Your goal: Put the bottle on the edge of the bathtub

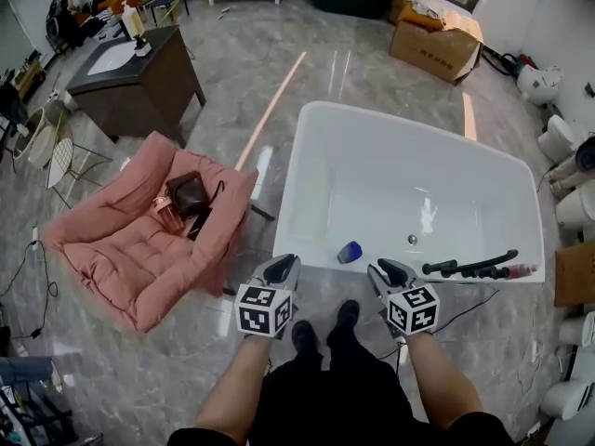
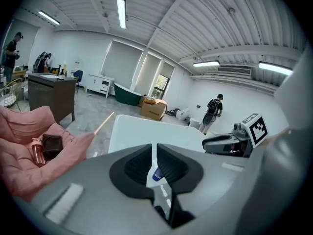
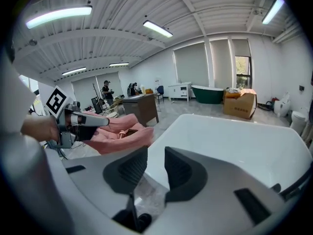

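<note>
Left gripper (image 1: 284, 264) is nearly closed and empty; right gripper (image 1: 383, 269) is partly open and empty. Both hover at the bathtub's (image 1: 296, 184) near edge. The blue bottle (image 1: 350, 252) lies inside by the near wall, between them and nearer the right one.

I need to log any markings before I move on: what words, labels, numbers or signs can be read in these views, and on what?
No text is readable in any view.
Cardboard box: dark print on its side, too small and blurred to read.
Blue bottle: any label is too small to read.
Marker cubes: black-and-white square patterns only, no letters.
</note>
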Motion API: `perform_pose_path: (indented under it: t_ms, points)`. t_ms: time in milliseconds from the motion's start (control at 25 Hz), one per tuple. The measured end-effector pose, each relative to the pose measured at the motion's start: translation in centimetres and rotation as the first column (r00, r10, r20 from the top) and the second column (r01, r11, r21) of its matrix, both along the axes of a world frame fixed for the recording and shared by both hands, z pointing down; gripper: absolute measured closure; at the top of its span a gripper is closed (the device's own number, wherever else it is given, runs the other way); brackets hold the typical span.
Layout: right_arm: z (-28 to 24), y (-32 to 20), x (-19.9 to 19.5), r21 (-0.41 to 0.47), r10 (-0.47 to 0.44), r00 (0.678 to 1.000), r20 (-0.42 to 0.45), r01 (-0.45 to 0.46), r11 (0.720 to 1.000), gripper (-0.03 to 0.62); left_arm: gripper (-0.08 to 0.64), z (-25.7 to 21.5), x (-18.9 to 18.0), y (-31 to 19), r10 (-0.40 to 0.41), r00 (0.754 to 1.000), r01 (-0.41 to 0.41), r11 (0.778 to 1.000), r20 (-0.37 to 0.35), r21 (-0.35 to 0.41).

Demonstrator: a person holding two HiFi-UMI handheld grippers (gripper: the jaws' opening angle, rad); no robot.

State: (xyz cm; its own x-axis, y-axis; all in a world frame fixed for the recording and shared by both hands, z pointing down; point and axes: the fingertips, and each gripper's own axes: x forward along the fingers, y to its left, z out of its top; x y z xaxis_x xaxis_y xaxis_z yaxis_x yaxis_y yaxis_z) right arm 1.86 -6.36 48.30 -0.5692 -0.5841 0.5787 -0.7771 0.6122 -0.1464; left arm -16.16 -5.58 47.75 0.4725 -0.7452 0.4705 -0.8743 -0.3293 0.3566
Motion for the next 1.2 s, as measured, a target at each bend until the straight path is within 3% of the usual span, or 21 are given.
perform_pose_path:
  t_ms: [480,840,1040,1200]
  points:
    - [-4.3,0.9,2.1,0.017,0.052,0.998,0.034,-0.052,0.998,0.522,0.520,-4.4,-1.0,0.1,-0.005,1.000,0.004,0.999,0.019,0.043]
    - [-8.2,-1.7,5.3,0.085,0.069,0.990,0.119,-0.080,0.993,0.563,0.520,-9.7,2.0,-2.8,0.037,0.997,-0.046,0.991,0.073,0.122]
    - [-10.1,-2.7,9.4,0.143,0.006,0.995,0.095,-0.020,0.989,0.566,0.520,-12.8,5.1,-4.6,0.008,0.997,-0.022,0.985,0.083,0.174]
    - [-11.4,-4.0,13.9,0.162,0.004,0.993,0.118,-0.023,0.987,0.577,0.520,-15.3,7.0,-5.6,-0.025,0.995,0.003,0.973,0.093,0.230]
